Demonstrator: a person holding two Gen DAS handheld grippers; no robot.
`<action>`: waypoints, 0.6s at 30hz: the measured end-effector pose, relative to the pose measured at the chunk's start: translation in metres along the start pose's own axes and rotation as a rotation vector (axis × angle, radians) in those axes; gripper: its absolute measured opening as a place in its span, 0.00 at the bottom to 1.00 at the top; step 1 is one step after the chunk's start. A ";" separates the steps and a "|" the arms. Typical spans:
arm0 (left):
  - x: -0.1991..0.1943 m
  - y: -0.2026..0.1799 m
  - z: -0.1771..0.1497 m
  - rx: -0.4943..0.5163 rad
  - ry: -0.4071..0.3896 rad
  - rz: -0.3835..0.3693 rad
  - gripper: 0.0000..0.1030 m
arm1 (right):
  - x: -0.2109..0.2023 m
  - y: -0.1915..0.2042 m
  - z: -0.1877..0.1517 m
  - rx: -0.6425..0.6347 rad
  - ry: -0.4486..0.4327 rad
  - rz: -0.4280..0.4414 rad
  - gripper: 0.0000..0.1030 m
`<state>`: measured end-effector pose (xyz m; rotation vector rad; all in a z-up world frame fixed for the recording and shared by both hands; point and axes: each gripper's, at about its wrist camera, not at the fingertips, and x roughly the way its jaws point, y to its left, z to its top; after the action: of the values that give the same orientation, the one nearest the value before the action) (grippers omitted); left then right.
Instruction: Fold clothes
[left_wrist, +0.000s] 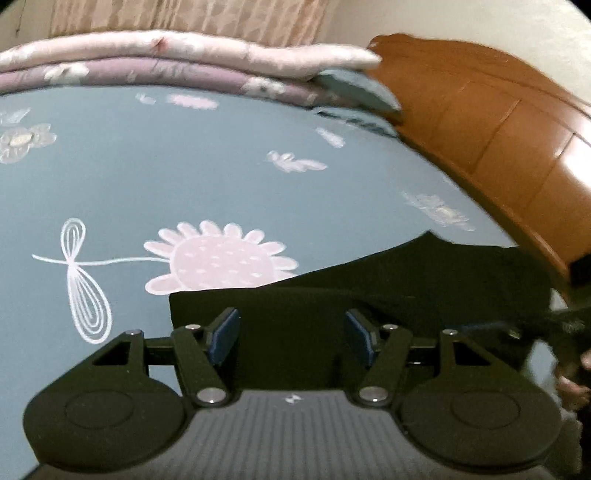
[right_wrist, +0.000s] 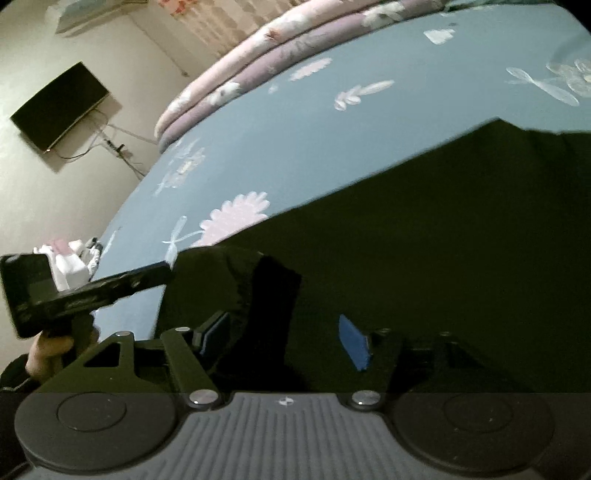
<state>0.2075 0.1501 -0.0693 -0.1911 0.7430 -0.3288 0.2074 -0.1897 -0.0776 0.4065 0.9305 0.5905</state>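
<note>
Right wrist view: the dark garment (right_wrist: 424, 240) lies flat on the bedsheet (right_wrist: 295, 122), under both grippers. Right gripper (right_wrist: 284, 341) and left gripper (left_wrist: 291, 332) stand open, holding nothing. Soft, light, limp cloth; pinch it at an edge or corner.

The black garment (left_wrist: 424, 280) lies spread flat on the bed, on a blue-grey sheet (left_wrist: 184, 177) printed with pale pink flowers. It is plain and very dark, so its folds are hard to see. In the right wrist view the garment (right_wrist: 443, 240) fills the lower right part, with one straight edge running diagonally and a small raised fold of cloth near the front.
</note>
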 end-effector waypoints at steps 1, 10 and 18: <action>0.008 0.002 -0.002 -0.003 0.010 0.016 0.61 | 0.000 -0.003 -0.002 -0.003 0.001 -0.014 0.68; 0.013 -0.026 -0.001 0.056 0.019 0.020 0.61 | -0.004 -0.014 -0.016 -0.024 -0.031 -0.023 0.74; 0.052 -0.064 -0.001 0.111 0.087 -0.072 0.62 | -0.005 -0.023 -0.018 0.011 -0.049 0.015 0.77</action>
<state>0.2282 0.0720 -0.0846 -0.0990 0.8026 -0.4475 0.1966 -0.2093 -0.0966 0.4364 0.8852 0.5864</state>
